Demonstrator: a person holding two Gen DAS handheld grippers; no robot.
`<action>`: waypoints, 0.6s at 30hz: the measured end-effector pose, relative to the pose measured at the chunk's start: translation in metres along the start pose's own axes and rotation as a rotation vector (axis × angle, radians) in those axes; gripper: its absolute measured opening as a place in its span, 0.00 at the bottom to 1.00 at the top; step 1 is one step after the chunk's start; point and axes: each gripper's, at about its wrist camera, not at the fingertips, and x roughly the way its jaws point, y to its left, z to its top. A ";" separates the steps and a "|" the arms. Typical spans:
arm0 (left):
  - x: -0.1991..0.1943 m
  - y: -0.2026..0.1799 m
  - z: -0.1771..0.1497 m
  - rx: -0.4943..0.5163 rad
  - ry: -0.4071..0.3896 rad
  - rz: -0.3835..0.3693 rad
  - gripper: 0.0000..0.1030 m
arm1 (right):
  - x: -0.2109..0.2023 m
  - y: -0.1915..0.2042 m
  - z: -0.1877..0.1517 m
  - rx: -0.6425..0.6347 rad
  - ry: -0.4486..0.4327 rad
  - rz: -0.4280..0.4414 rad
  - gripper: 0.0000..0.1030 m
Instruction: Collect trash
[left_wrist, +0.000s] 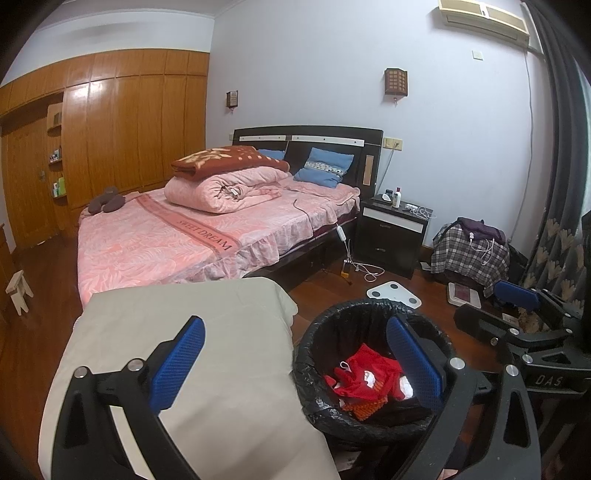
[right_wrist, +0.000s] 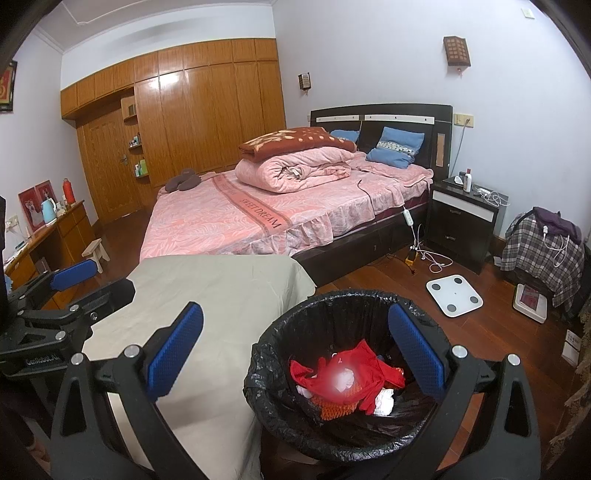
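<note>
Grippers: left gripper (left_wrist: 295, 363) and right gripper (right_wrist: 295, 350) sit nearest the lens, both with jaws wide apart and holding nothing.
Bed (right_wrist: 258, 218): at 12 o'clock, pink cover, folded quilts on top, well apart from the work.
Table (left_wrist: 177, 369): beige-covered surface from 9 to 6 o'clock, bare where it shows, just beside the bin.
Bin (right_wrist: 332, 417): black-lined, at 5 o'clock in both wrist views; the right gripper hangs over its mouth.
Trash (right_wrist: 343, 376): red wrapping and white scraps already lie inside the bin, with something orange beneath; a blurred patch hides part of the pile.
Step in hand, as a judgement: collecting looks nearly finished, or the liner comes next.
Doing it well: approach the liner rim from opposite sides, pinch only plastic, and lift evenly so nothing spills.
</note>
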 end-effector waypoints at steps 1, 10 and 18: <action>0.000 0.000 0.000 0.001 0.000 0.000 0.94 | 0.000 0.000 0.000 0.000 0.000 0.000 0.95; 0.000 0.001 0.000 0.000 0.000 0.001 0.94 | 0.000 0.001 0.000 0.000 0.001 0.000 0.95; 0.000 0.000 0.000 0.001 0.001 0.001 0.94 | 0.000 0.001 0.000 0.001 0.001 0.000 0.95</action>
